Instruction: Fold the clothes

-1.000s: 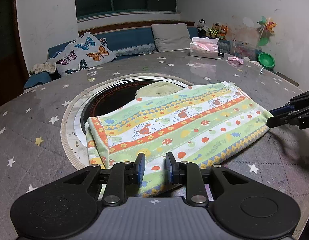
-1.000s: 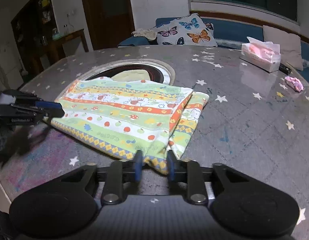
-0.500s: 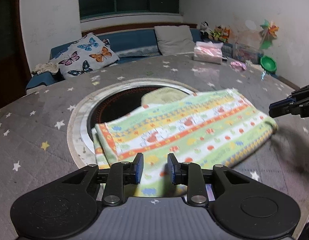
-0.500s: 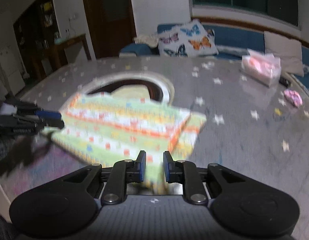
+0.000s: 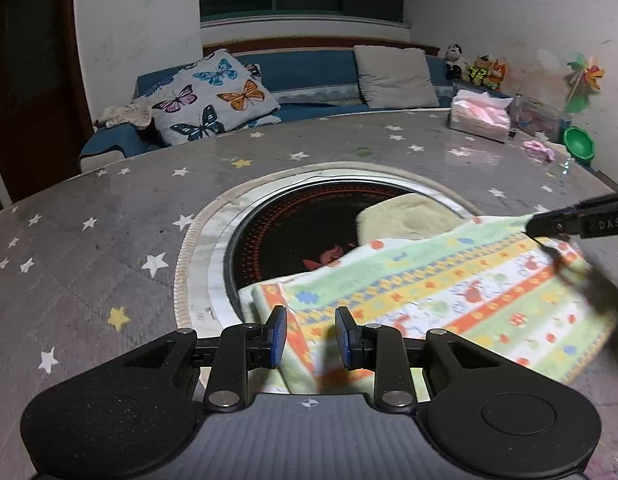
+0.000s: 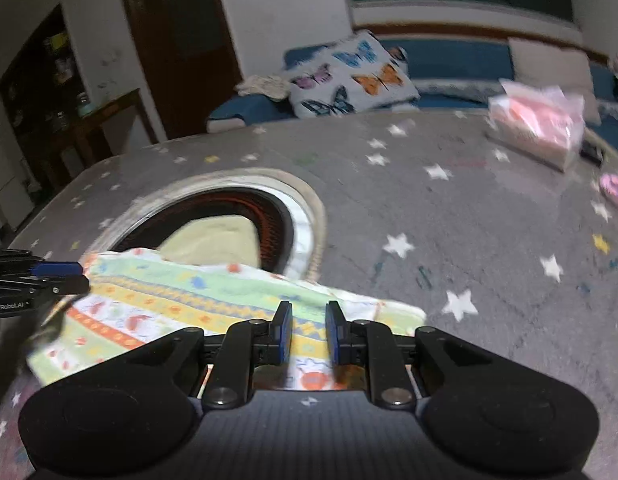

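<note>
**Both grippers carried forward over the folded cloth**

On your left, the left gripper (image 5: 311, 334) has travelled up and across the striped cloth (image 5: 449, 292): a second ago its fingers sat at the near hem, and now the cloth's left folded edge lies between and just under them. The blue pads (image 5: 277, 334) stand apart with a clear gap, pressing on nothing, so this one is released.

The cloth itself lies flat on the star-print table (image 5: 109, 208), its far edge overlapping the dark round inset (image 5: 301, 232), where a pale yellow piece (image 5: 405, 216) shows just beyond it. It looks already folded at least once; judging by that, you are either smoothing it or lining up for the next fold.

On your right, the right gripper (image 6: 307, 334) has also slid inward, from the cloth's near corner to over its right end, and the view is smeared with motion. Its jaws are closing; the cloth lies beneath the gap, but I cannot tell whether the pads are pinching any fabric yet.

Readable writing: "GenRobot.AI" on the side of the left gripper as seen from the right wrist view, and "DAS" on the right gripper at the edge of the left wrist view.
</note>
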Demonstrator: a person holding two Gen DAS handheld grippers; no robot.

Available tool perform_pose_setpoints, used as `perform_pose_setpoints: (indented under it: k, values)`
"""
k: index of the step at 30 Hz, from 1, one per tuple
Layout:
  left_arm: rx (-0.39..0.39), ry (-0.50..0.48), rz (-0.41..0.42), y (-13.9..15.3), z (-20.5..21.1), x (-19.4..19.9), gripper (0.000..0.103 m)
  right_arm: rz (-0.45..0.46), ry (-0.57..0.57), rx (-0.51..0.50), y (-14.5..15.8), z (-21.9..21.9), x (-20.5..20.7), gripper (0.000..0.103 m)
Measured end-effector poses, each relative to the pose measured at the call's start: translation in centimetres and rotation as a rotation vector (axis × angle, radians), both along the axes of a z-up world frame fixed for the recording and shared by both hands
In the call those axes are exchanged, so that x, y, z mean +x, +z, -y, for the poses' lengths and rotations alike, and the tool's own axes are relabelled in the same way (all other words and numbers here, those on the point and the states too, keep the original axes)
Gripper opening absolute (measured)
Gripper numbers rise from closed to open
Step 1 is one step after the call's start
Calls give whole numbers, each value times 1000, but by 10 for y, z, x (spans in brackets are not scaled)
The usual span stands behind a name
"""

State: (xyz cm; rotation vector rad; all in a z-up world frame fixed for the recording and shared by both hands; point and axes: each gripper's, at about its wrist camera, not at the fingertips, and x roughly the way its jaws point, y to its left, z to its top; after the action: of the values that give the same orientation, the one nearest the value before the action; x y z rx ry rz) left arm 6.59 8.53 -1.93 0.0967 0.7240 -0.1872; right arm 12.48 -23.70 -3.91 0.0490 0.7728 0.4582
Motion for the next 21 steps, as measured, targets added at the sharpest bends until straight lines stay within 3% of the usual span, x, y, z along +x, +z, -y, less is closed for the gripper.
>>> perform_pose_setpoints:
  k: [8, 14, 18, 21]
  values:
    - [-25, 36, 3, -1, -13, 9, 26, 10, 5, -22, 7, -3, -4, 11]
    - [-22, 51, 1, -2, -9, 24, 27, 32, 71, -14, 16, -26, -8, 12]
    - [-11, 62, -8, -3, -12, 27, 30, 38, 143, -19, 21, -48, -17, 17]
    - [-12, 82, 6, 2, -18, 22, 39, 49, 219, -31, 23, -70, -28, 24]
